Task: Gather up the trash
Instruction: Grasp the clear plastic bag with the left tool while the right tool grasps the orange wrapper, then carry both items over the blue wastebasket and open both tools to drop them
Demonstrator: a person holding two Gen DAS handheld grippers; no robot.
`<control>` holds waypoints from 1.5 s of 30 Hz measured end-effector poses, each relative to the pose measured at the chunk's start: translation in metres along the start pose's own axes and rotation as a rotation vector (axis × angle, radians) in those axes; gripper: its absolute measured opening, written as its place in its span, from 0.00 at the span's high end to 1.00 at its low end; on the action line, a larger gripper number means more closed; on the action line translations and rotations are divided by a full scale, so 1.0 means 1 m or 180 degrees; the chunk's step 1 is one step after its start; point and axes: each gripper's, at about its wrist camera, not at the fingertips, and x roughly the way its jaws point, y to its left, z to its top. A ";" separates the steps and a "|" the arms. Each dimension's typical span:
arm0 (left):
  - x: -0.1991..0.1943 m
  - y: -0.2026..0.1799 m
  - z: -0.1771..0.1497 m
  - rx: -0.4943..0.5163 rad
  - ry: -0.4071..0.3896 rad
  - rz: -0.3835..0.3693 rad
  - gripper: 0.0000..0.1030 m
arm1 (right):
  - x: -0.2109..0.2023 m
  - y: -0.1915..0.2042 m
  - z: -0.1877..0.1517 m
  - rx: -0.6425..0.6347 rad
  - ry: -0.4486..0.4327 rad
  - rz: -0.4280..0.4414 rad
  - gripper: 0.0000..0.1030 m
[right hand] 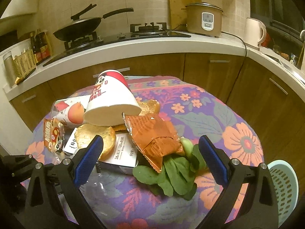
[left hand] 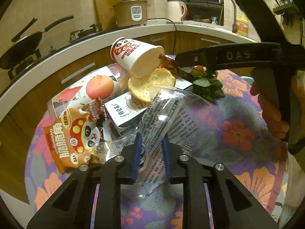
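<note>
A trash pile lies on the round table with a floral cloth point(right hand: 219, 118). It holds a tipped paper cup point(right hand: 112, 103), citrus peels point(right hand: 95, 139), a white carton point(right hand: 122, 152), an orange snack wrapper point(right hand: 156, 139), green leaves point(right hand: 171, 177) and a panda snack bag point(left hand: 76, 137). My left gripper point(left hand: 151, 152) is shut on a clear printed plastic bag point(left hand: 171, 110) at the pile's near edge. My right gripper point(right hand: 150, 158) is open, its fingers either side of the orange wrapper and the leaves; it also shows in the left wrist view point(left hand: 183, 61).
A pale green perforated basket point(right hand: 284, 187) sits at the table's right edge. Behind the table runs a kitchen counter point(right hand: 152, 43) with a wok, gas stove, rice cooker point(right hand: 204, 19) and kettle point(right hand: 253, 32).
</note>
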 end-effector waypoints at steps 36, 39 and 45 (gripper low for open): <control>-0.091 -0.018 0.038 -0.0200 -0.0657 -0.0163 0.93 | -0.118 -0.040 0.009 0.0404 -0.0698 0.0820 0.76; -0.085 -0.035 0.049 -0.0129 -0.0671 -0.0240 0.93 | -0.138 -0.057 -0.001 0.0395 -0.0790 0.0662 0.76; -0.061 -0.091 0.077 0.0077 -0.0671 -0.0531 0.93 | -0.175 -0.108 -0.036 0.0478 -0.0868 0.0192 0.76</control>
